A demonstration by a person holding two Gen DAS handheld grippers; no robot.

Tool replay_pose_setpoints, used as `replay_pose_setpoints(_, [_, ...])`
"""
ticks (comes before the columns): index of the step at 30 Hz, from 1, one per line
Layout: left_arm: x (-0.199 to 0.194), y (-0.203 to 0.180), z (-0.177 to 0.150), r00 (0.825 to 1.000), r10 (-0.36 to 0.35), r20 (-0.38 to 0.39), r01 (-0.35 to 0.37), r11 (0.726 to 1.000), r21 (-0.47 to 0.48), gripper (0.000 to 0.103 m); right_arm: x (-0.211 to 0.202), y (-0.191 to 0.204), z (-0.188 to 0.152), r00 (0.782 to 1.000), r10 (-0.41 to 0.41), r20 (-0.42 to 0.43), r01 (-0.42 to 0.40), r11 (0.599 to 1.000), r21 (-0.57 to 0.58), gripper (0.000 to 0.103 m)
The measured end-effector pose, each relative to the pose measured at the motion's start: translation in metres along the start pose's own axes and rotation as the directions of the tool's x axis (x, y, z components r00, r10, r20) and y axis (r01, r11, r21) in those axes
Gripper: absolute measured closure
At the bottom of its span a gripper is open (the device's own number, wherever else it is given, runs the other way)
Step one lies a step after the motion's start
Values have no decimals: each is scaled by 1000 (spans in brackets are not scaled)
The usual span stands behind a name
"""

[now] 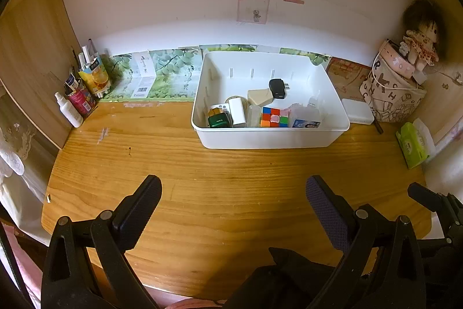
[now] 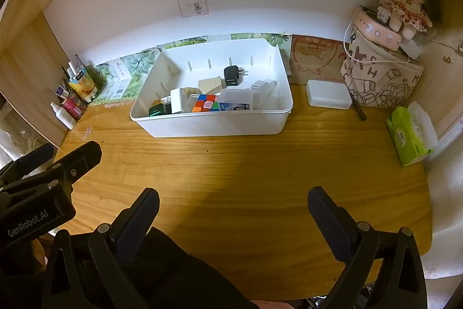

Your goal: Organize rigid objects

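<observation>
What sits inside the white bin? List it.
White bin holds a black charger, beige block, colour cube, white box, green box and a printed carton. Anything beneath them is hidden by the near wall.

I see bare desk (image 1: pixel 231 193) ahead, free up to the bin (image 1: pixel 269 138); bottles (image 1: pixel 72 106) crowd the far left, tissues (image 2: pixel 411 135) the right.

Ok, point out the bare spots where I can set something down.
Widest bare stretch: the wooden desktop between the white bin and both open claws. Inside the bin, the back half behind the black charger is free; its front is packed around the puzzle cube. Both back corners are crowded.
</observation>
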State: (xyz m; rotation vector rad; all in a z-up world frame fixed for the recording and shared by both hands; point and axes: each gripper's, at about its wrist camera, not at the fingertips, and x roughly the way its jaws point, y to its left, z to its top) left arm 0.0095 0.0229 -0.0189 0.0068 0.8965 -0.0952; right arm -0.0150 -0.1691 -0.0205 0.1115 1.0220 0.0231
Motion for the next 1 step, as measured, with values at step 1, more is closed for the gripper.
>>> replay_pose_setpoints(1, [0, 0, 0, 1000, 2, -1, -2, 1000, -1, 3, 0, 0, 0, 1000, 2, -2, -2, 1000, -1, 0])
